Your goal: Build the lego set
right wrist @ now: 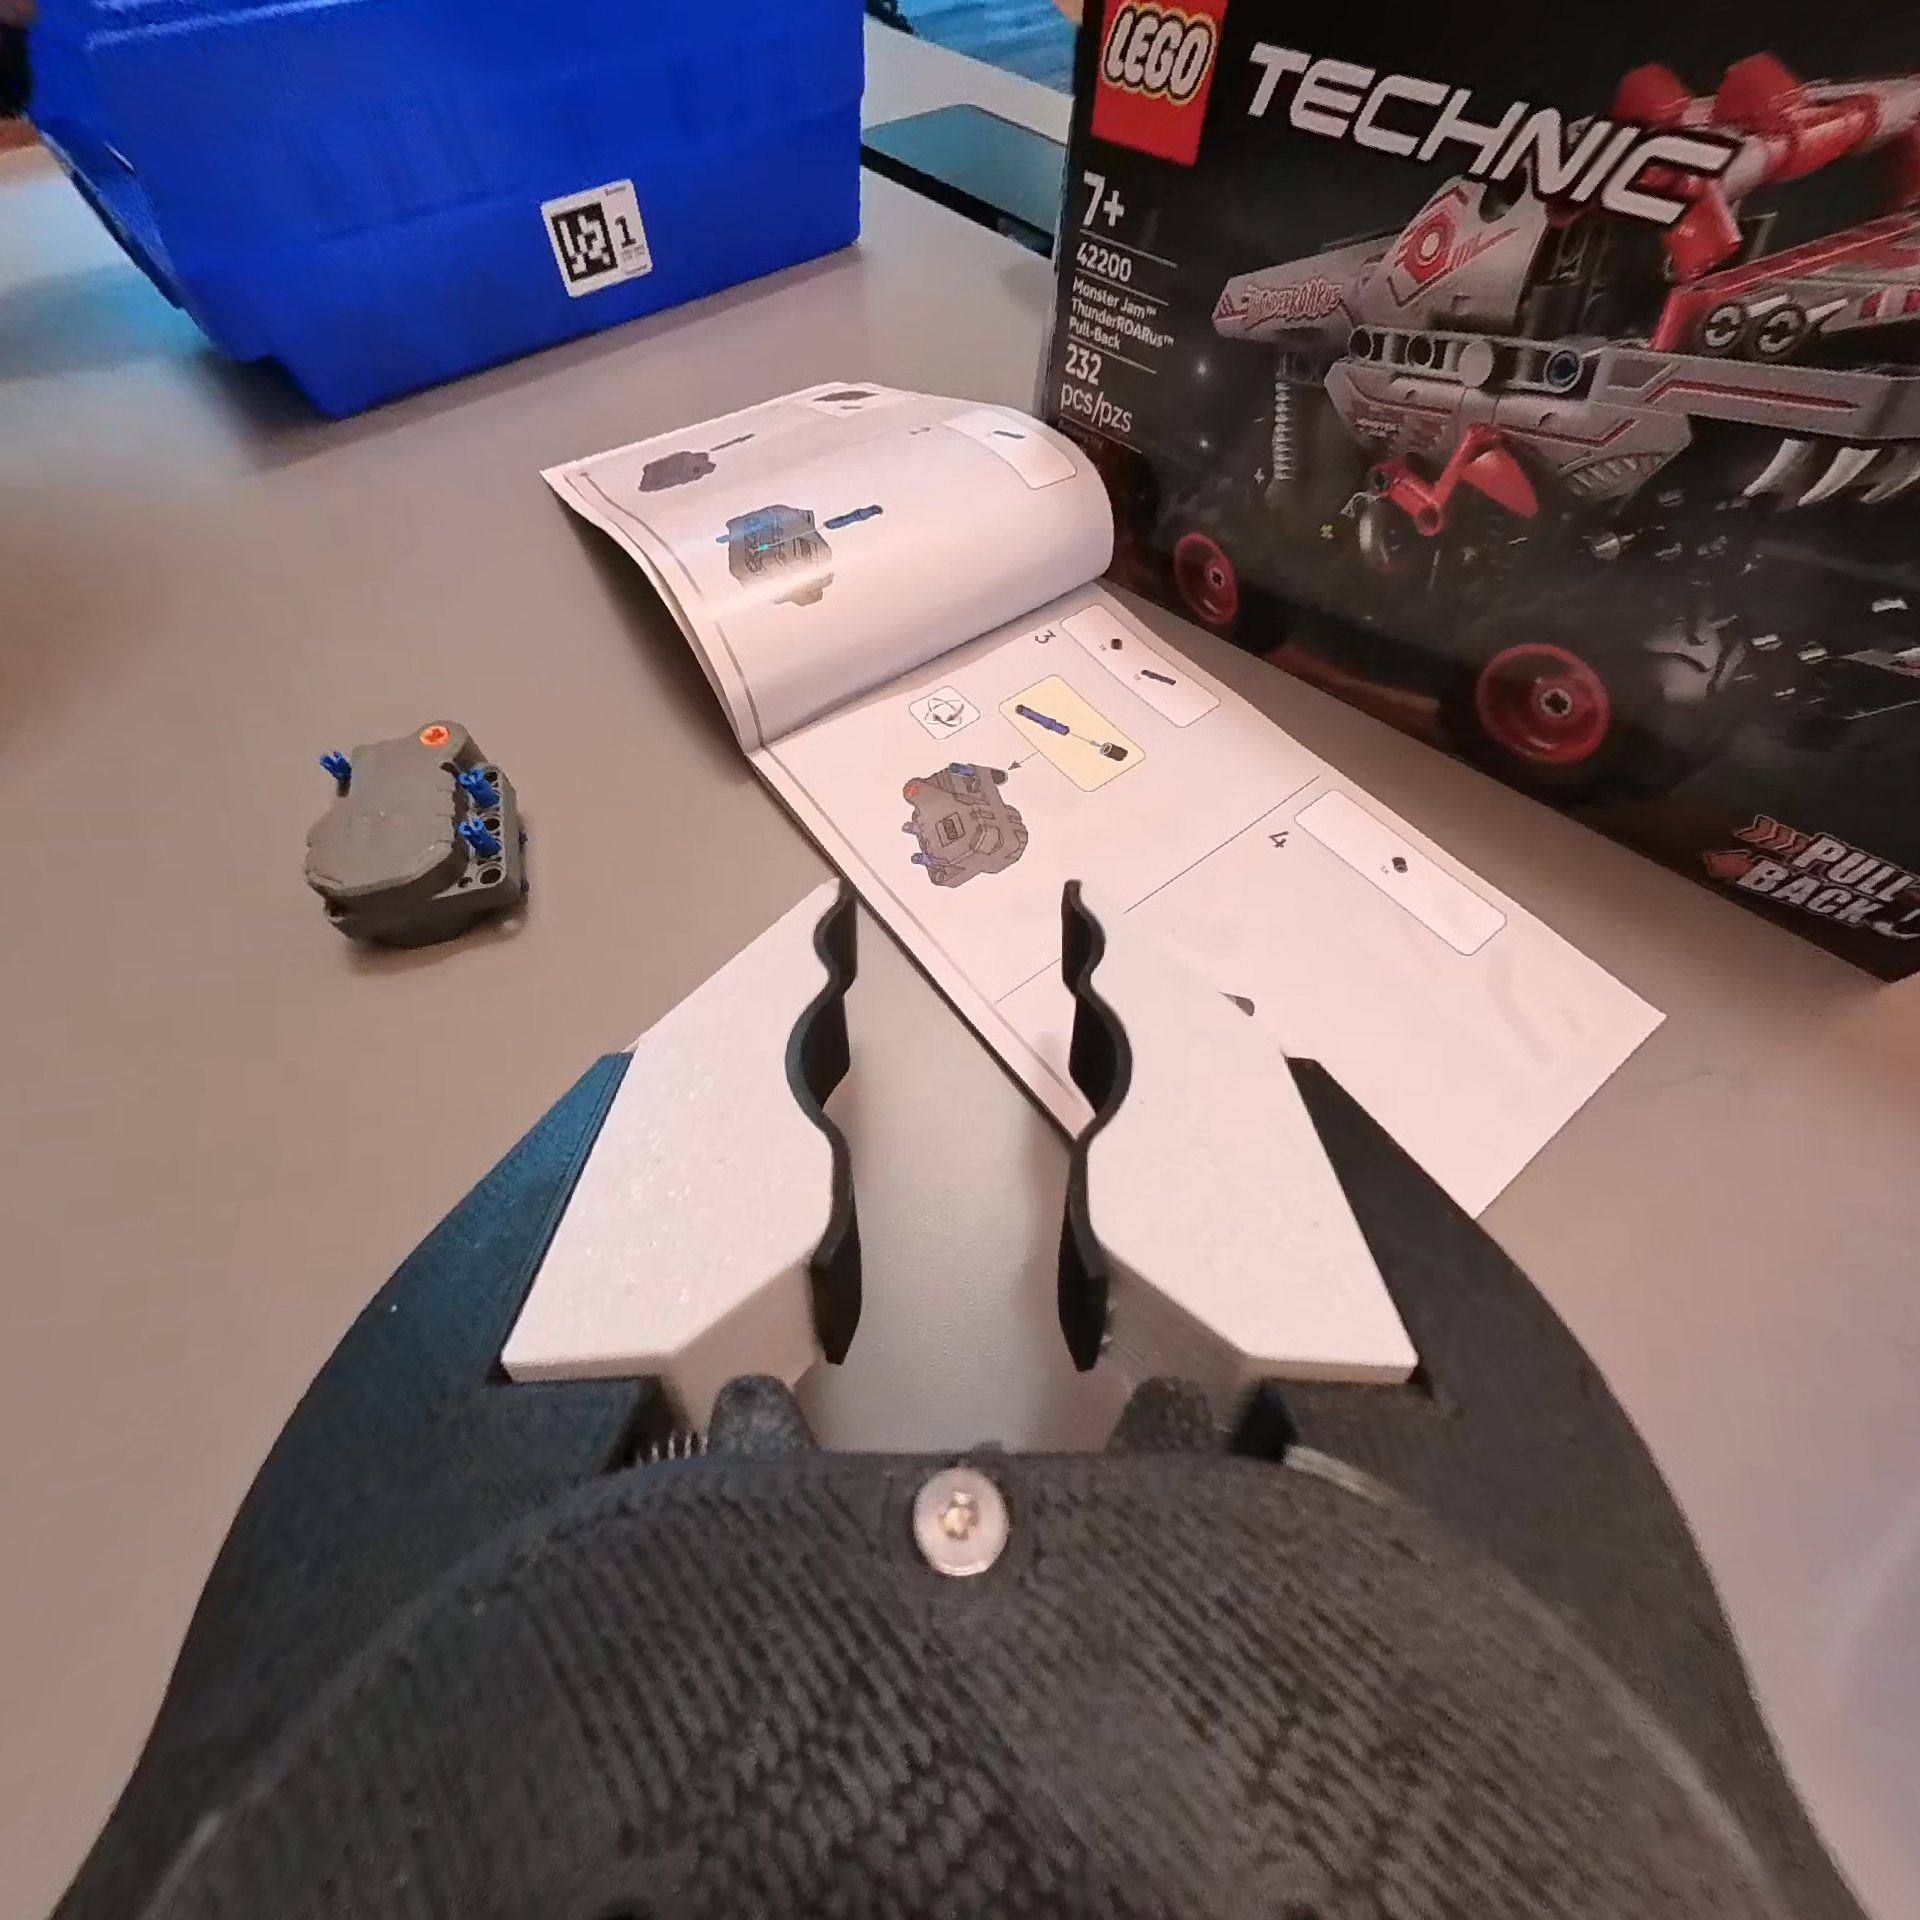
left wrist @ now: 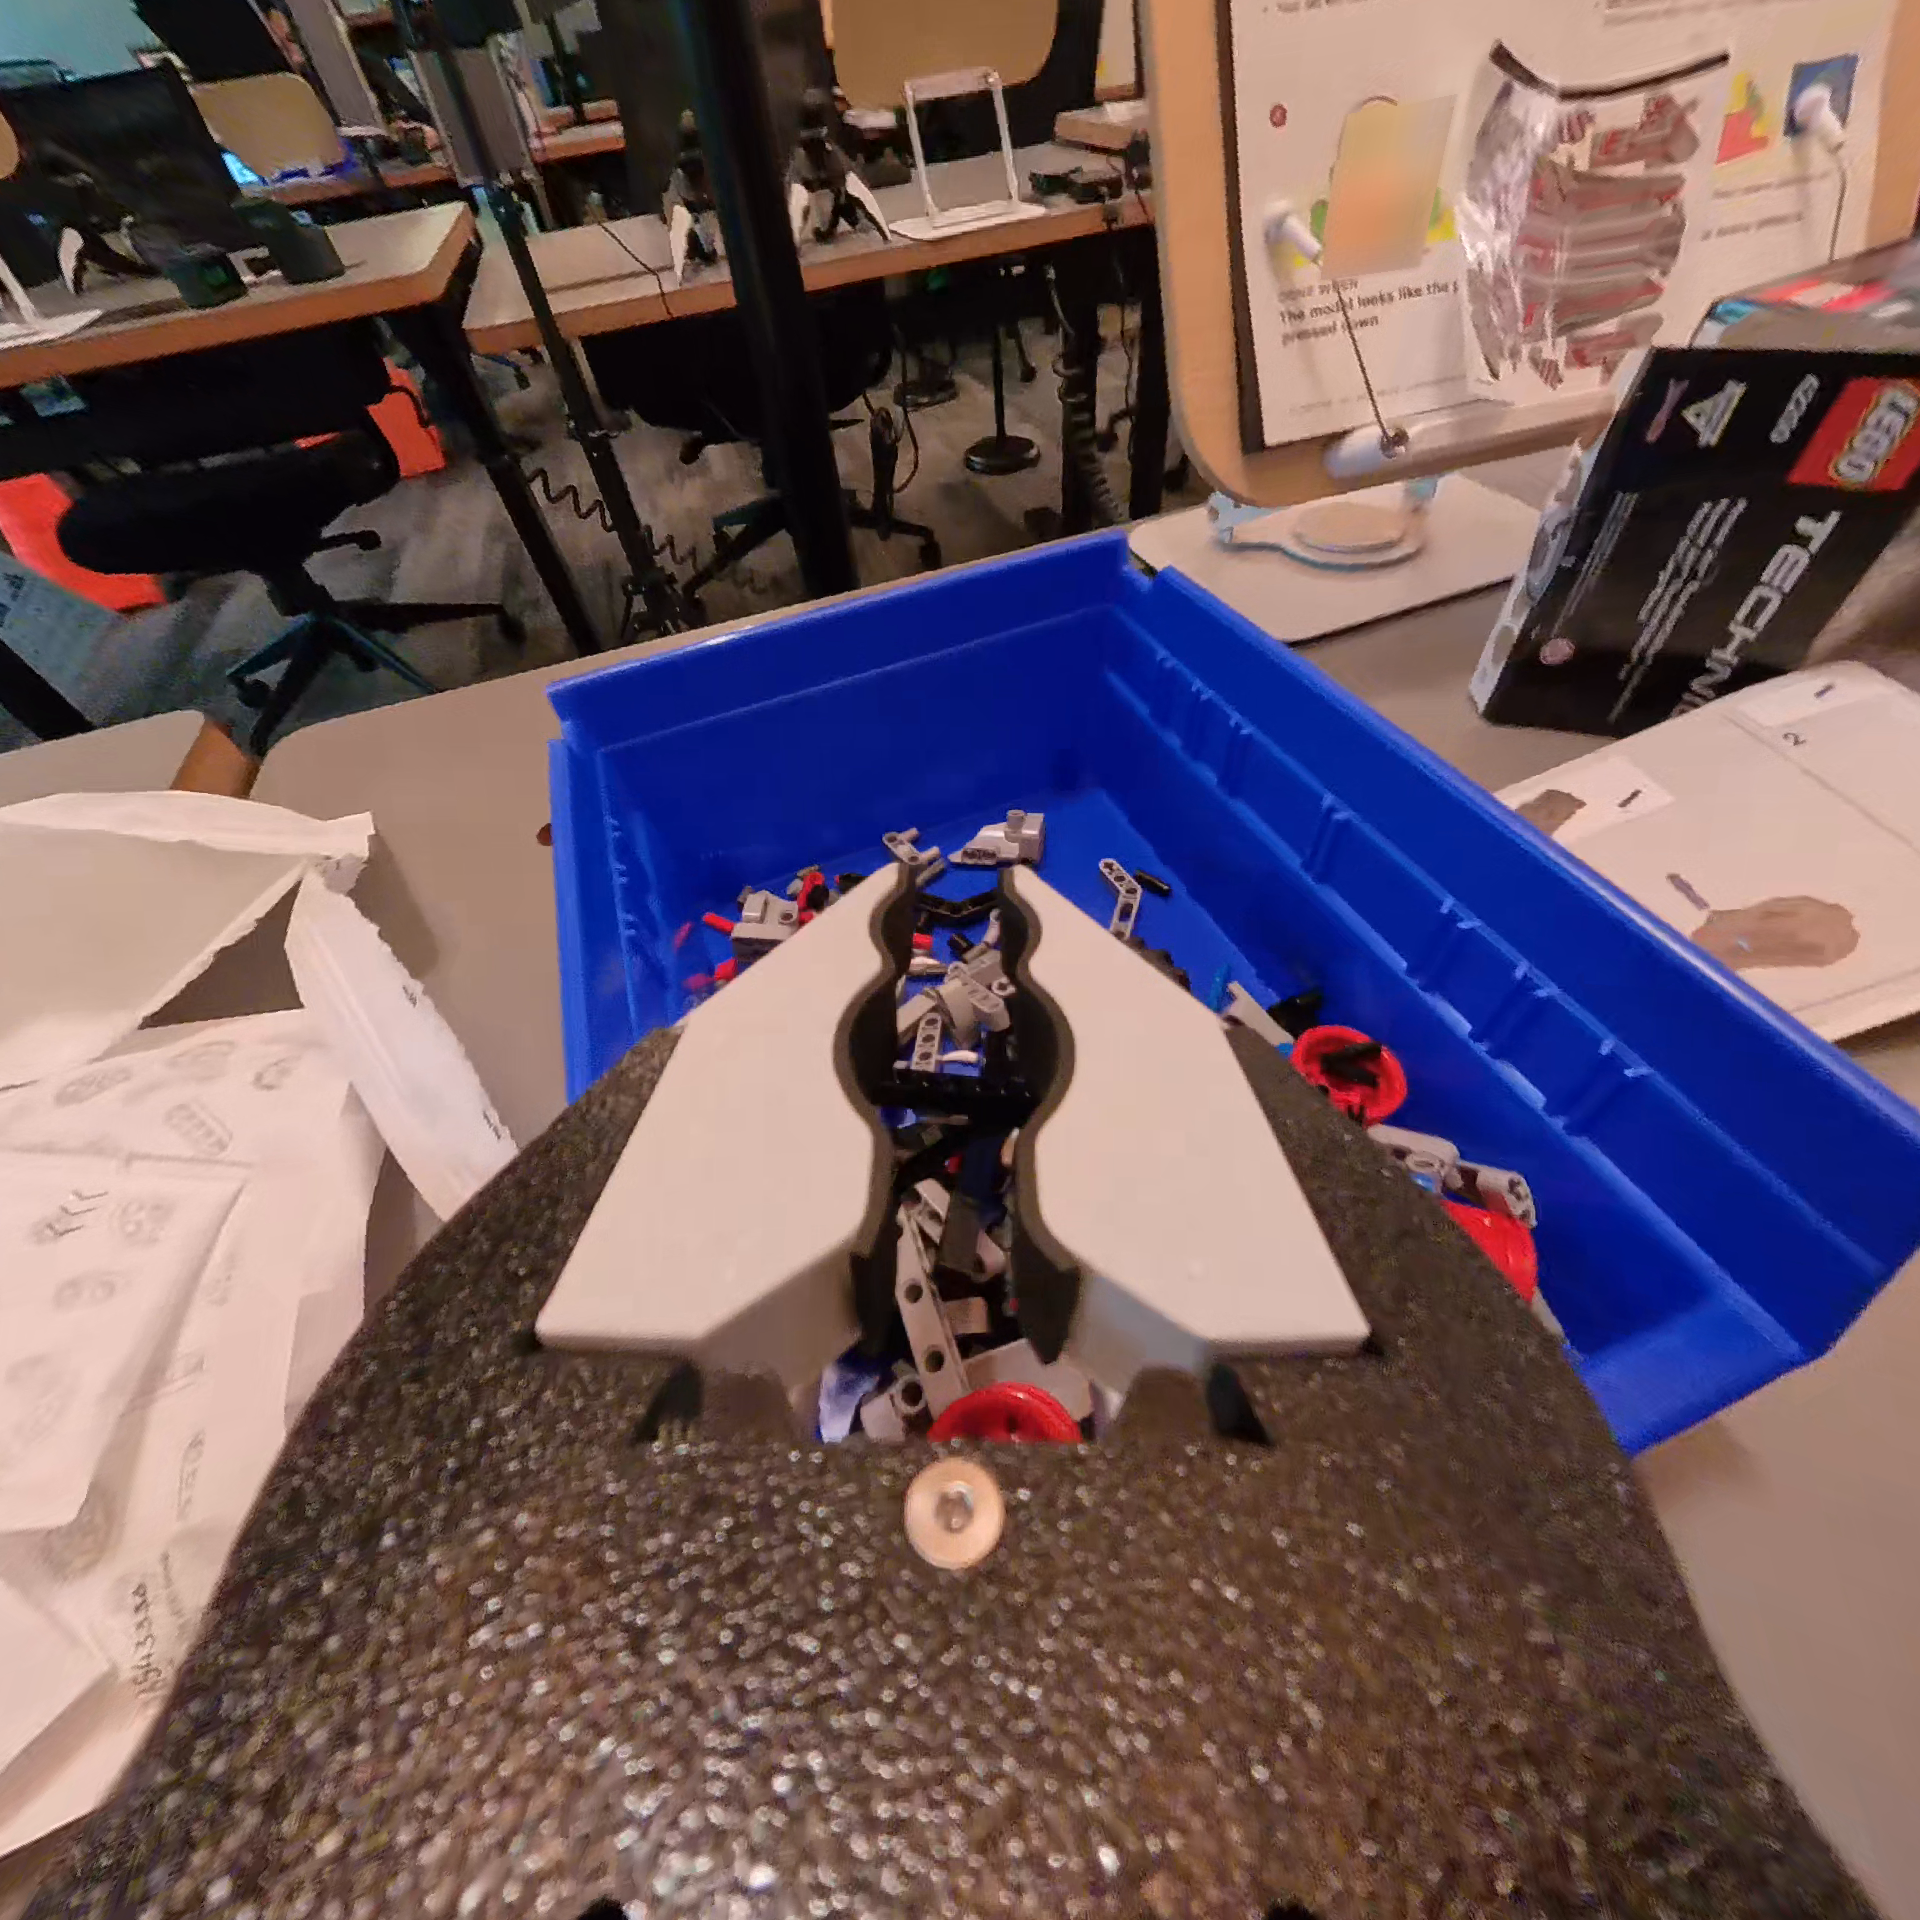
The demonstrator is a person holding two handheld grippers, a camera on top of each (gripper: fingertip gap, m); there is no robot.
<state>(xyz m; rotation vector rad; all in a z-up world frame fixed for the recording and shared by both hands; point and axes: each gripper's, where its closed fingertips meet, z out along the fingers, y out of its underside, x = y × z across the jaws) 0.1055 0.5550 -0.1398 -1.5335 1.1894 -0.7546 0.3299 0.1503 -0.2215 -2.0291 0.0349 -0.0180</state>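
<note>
My left gripper point(left wrist: 958, 883) hovers over a blue bin point(left wrist: 831, 644), its jaws a narrow gap apart with nothing between them. Several loose grey, black, red and blue lego pieces point(left wrist: 956, 1008) lie in the bin, among them red wheels point(left wrist: 1345, 1070). My right gripper point(right wrist: 961, 894) is open and empty, low over the grey table at the near edge of the open instruction booklet point(right wrist: 935, 644). A dark grey motor block with blue pins point(right wrist: 416, 847) lies on the table to its left front, apart from it.
The lego box point(right wrist: 1507, 364) stands at the right behind the booklet, and shows in the left wrist view point(left wrist: 1704, 540). The bin's outer wall point(right wrist: 447, 187) is at the far left. Torn white paper bags point(left wrist: 156, 1143) lie left of the bin. A standing board point(left wrist: 1455, 208) is behind it. The grippers' ends are close to 50 centimeters from one another.
</note>
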